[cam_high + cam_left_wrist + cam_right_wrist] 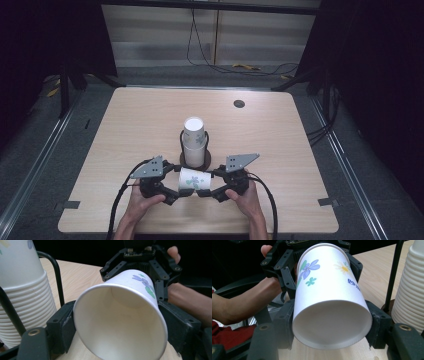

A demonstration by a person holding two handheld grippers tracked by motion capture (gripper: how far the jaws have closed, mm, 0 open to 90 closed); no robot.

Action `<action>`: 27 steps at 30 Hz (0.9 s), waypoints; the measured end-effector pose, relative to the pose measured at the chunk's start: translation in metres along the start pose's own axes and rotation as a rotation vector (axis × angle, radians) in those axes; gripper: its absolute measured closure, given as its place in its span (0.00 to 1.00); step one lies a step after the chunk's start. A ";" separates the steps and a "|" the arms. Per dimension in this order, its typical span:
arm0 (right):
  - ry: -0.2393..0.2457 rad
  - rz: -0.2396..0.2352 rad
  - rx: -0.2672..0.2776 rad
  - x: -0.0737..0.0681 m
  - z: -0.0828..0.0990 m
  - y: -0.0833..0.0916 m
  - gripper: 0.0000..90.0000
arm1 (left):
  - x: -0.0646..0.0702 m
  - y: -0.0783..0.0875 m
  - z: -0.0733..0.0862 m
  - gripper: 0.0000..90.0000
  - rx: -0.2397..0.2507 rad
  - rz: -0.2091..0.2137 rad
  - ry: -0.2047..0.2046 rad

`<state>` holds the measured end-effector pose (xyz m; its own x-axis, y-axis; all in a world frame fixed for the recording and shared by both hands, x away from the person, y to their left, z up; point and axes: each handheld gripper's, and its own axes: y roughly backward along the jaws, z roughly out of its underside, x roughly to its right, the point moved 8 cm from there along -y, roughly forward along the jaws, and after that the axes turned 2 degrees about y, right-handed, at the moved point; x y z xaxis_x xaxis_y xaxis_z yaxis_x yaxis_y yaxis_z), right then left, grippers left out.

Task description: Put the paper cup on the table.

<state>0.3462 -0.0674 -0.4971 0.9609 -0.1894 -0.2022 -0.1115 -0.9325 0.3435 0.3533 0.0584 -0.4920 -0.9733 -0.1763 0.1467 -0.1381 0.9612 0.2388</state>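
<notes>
A white paper cup with a flower print lies on its side in the air between both grippers, just above the table's front part. My left gripper is shut on its open rim end; in the left gripper view the cup's mouth faces the camera between the black jaws of my left gripper. My right gripper is shut on the base end; the cup's recessed bottom sits between the jaws in the right gripper view. Each gripper view shows the other gripper at the cup's far end.
A tall stack of the same cups stands in a black wire holder right behind the held cup, close to both grippers. The wooden table has a round grommet hole at the back right.
</notes>
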 end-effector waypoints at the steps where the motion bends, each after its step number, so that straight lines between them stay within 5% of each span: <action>1: 0.000 0.000 0.001 0.000 0.000 0.000 0.39 | 0.000 0.000 -0.001 0.24 0.011 0.005 -0.002; 19: 0.001 0.045 -0.009 0.002 0.005 -0.003 0.29 | 0.003 0.001 -0.003 0.29 0.013 -0.003 -0.013; 27: -0.008 0.118 0.004 0.007 0.008 0.001 0.20 | 0.001 0.004 -0.004 0.29 0.019 -0.023 -0.009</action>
<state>0.3511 -0.0726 -0.5055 0.9389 -0.3004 -0.1681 -0.2247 -0.9048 0.3618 0.3530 0.0612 -0.4875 -0.9714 -0.1967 0.1329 -0.1639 0.9607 0.2238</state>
